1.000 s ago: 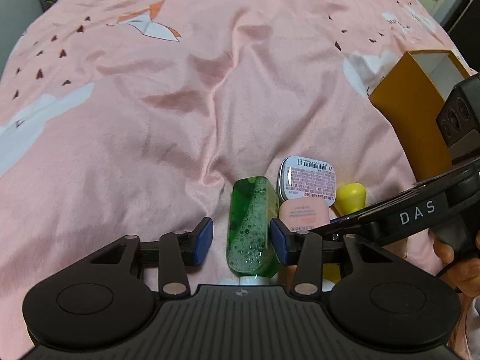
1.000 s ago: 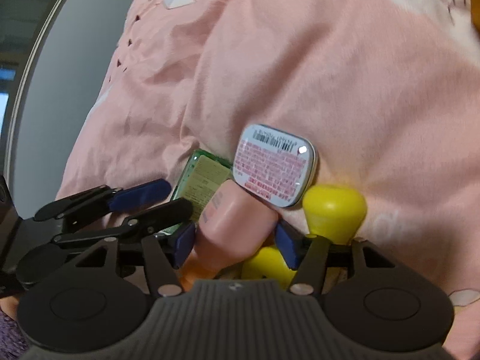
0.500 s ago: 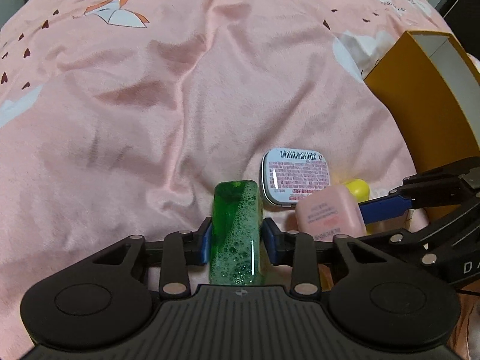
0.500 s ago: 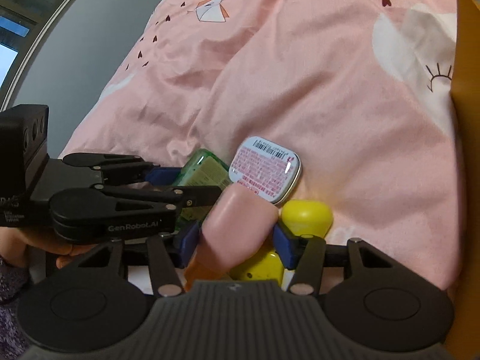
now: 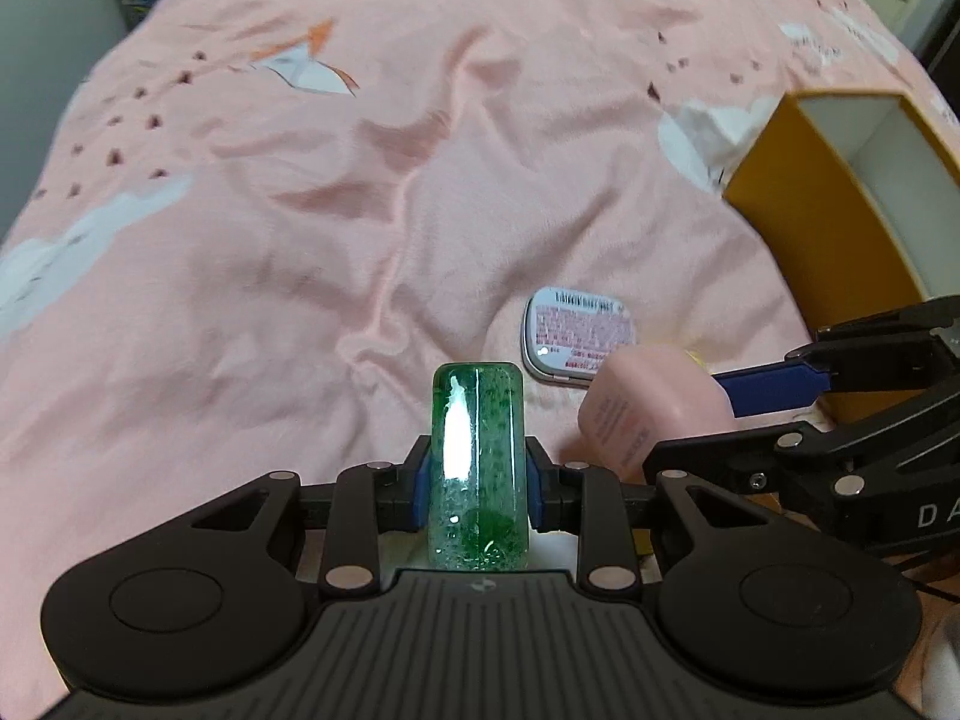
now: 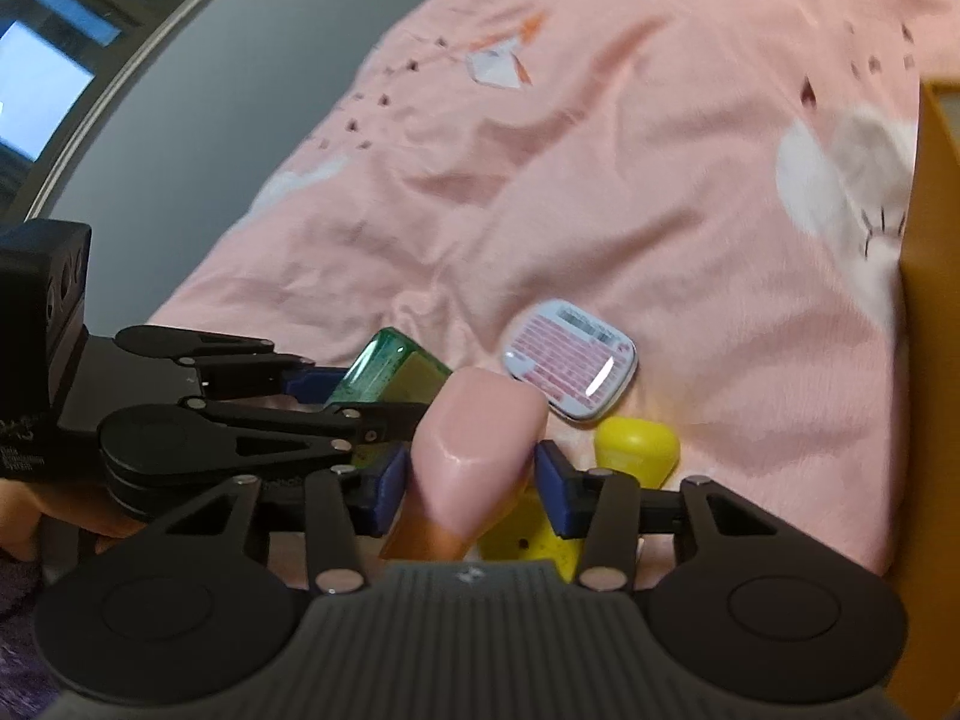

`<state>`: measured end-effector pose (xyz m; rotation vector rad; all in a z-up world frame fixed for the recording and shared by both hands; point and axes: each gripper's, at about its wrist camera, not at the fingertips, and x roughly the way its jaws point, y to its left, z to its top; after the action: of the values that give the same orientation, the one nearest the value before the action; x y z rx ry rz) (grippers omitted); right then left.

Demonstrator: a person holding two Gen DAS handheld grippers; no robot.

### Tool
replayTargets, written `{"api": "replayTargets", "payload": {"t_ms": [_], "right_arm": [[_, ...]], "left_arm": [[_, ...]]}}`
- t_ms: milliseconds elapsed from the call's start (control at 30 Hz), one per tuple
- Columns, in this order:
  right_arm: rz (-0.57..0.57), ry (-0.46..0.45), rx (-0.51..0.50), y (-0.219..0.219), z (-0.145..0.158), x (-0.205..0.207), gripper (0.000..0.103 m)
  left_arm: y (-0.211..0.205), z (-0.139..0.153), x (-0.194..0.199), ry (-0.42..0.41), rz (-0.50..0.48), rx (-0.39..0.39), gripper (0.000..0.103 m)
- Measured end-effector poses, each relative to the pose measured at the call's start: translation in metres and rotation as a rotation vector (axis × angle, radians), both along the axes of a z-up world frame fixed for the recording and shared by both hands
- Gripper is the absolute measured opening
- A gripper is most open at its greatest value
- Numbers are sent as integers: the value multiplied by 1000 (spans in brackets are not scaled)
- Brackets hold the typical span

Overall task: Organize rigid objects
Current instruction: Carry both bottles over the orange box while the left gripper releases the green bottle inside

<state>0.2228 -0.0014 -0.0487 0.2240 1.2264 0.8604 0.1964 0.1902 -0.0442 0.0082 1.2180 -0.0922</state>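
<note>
At the bottom centre of the left wrist view, the left gripper is clamped tight on a green bottle, its blue pads pressing both narrow sides, with the bottle's end lifted clear of the bedspread. Just right of it, at the lower right of that frame, the right gripper comes in from the edge with a pink bottle between its fingers; the two tools sit close together, leaving little room between them. In the right wrist view the right gripper has its jaws closing on the pink bottle, both blue pads against its sides, and the left gripper crowds the middle left of the frame. Beneath the pink bottle lies a yellow object, partly hidden. Just beyond, a small white tin with pink printed text lies flat on the cloth. The pink bedspread is wrinkled, printed with white clouds and paper cranes, and lies bare across the middle and left of the frame. A yellow box with a white interior stands open at the upper right, near the tin. Farther back, a grey wall fills the upper left of the right wrist view.
</note>
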Motion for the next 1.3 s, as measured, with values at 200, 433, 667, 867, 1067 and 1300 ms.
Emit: {"api": "replayTargets", "payload": {"t_ms": [200, 433, 667, 867, 1067, 1300], "right_arm": [[26, -99, 23, -12, 33, -13, 45], [8, -225, 20, -48, 72, -24, 45], [-19, -280, -1, -100, 106, -17, 45], [-58, -310, -72, -150, 129, -2, 44], [-120, -304, -252, -202, 115, 17, 44], [-161, -224, -364, -239, 71, 47, 44]], "left_arm": [[-8, 41, -21, -77, 29, -23, 33], [-38, 84, -37, -164, 16, -37, 33], [-82, 110, -28, -234, -42, -136, 33], [-126, 117, -8, -293, -83, -255, 33], [-170, 91, 22, -254, -83, -356, 33], [-216, 62, 56, -227, -68, -323, 33]]}}
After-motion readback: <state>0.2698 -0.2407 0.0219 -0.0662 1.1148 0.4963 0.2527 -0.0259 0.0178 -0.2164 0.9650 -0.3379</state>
